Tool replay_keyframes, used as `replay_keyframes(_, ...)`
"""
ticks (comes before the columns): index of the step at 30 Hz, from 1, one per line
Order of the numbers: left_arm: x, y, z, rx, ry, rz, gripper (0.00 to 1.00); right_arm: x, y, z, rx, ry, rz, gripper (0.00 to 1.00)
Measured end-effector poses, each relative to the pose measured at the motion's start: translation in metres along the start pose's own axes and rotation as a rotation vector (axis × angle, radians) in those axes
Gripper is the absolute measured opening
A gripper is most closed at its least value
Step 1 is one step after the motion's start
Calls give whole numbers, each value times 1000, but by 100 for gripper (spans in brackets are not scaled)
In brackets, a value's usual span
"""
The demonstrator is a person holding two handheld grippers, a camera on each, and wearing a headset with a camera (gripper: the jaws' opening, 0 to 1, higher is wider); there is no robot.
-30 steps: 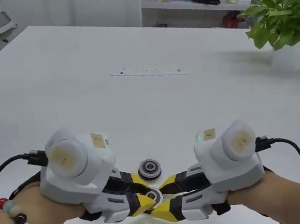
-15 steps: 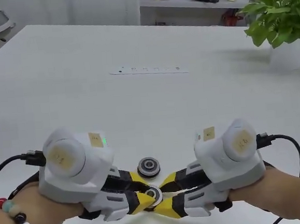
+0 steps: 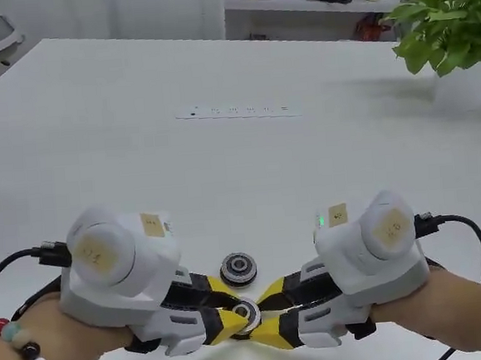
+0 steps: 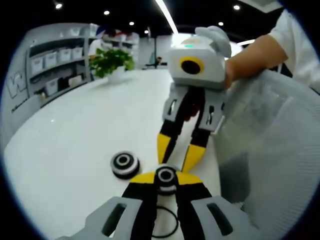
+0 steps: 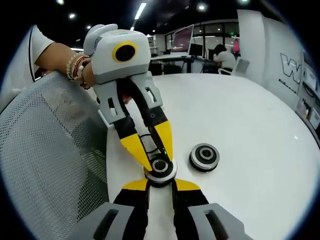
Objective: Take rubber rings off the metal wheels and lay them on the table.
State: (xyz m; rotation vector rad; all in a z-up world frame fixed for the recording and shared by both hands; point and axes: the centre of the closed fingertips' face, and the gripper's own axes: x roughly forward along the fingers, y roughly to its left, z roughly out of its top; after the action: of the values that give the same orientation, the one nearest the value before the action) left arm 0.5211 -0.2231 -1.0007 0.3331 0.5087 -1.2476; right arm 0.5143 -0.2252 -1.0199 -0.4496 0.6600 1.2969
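A small metal wheel [image 3: 245, 314] with a black rubber rim hangs just above the table's near edge, where both grippers meet. My left gripper [image 3: 231, 320] is shut on the wheel [image 4: 165, 178] from the left. From the opposite side, my right gripper [image 3: 261, 320] has its yellow tips closed against the wheel's [image 5: 160, 168] black rim. The right gripper [image 4: 176, 159] faces the left gripper view, and the left gripper [image 5: 152, 150] faces the right gripper view. A second wheel [image 3: 238, 268] with its rubber ring on lies flat just beyond. A loose black ring [image 4: 165, 222] lies on the table under the left jaws.
The white table [image 3: 240, 172] stretches far ahead, with a flush socket strip [image 3: 239, 112] at its middle. A potted plant [image 3: 449, 22] stands at the back right. A grey mesh chair back [image 5: 55, 150] is close behind the grippers.
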Motion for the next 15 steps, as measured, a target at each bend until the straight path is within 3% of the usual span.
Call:
replay_keyframes(3, 0, 1, 0, -4, -1, 7, 14, -1, -4, -3, -6, 8, -17, 2)
replay_keyframes(8, 0, 2, 0, -5, -3, 10, 14, -1, -3, -3, -19, 19, -14, 1)
replay_keyframes(15, 0, 2, 0, -5, -3, 13, 14, -1, -5, -3, 40, 16, -21, 0)
